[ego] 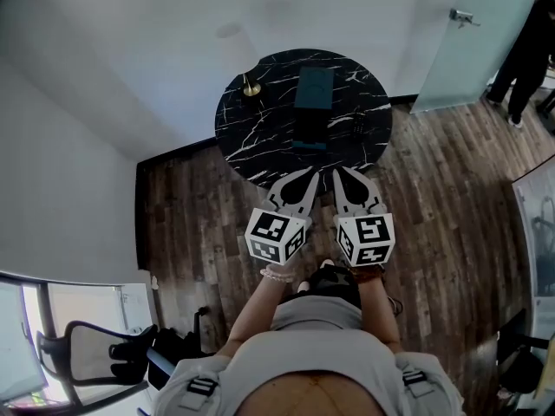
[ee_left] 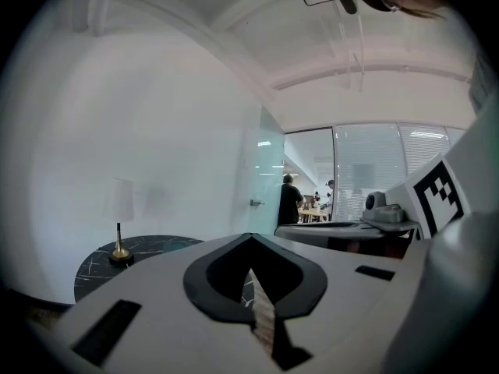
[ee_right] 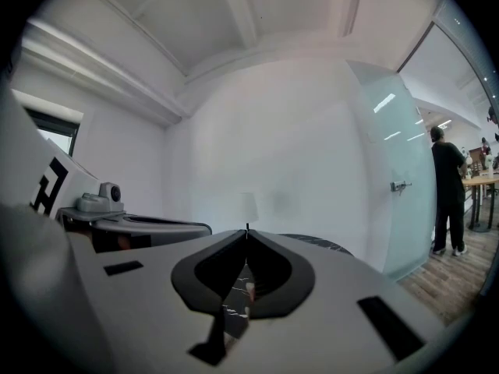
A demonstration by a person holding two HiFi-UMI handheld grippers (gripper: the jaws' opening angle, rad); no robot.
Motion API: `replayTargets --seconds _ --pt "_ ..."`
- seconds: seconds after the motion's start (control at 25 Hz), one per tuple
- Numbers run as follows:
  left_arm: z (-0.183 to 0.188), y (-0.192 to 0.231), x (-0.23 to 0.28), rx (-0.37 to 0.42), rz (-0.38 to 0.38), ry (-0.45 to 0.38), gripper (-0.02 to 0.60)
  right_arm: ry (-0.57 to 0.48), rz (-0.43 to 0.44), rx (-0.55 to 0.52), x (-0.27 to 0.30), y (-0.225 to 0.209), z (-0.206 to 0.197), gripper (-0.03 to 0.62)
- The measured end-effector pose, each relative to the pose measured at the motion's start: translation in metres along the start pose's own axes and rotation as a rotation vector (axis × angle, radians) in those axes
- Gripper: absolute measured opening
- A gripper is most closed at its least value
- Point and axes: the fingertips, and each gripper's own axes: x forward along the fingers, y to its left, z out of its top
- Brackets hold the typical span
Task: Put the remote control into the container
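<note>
Both grippers are level and side by side above the dark wooden plank floor, their tips at the near rim of the round black marble desk with white veining. The left gripper has its jaws closed tip to tip with nothing between them. The right gripper is closed and empty in the same way.

The dark teal rectangular container stands lengthwise near the middle of the desk. A small brass-stemmed lamp with a white shade is at the left edge. The remote control is hard to pick out against the black top. A slim dark shape just right of the container may be it, but it is too small to be sure. Nothing has been picked up, so the task looks to be at its very start, in the reach toward the desk.

To do this step well:
- The right gripper looks the natural one to use, since it is on the side of the likely remote.
- Its jaws need to open before it comes down.
- They should straddle the remote across its narrow width and close near the middle so it does not tip.
- The approach should stay clear of the container wall, and the left gripper should keep away from the lamp.

A person in black stands by the frosted glass door, well apart from the desk.
</note>
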Motion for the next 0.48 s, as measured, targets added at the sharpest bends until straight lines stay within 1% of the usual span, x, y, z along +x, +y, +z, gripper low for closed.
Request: replayTargets --seconds 0.24,0.48 --pt "0.004 0.002 0.023 0.001 0.033 0.0 0.006 -0.007 0.025 0.001 0.013 -0.024 0.007 0.011" --pt "0.001 0.007 0.034 -0.01 0.065 -0.002 0.006 0.002 0.045 -0.011 0.023 -0.036 0.004 0.012"
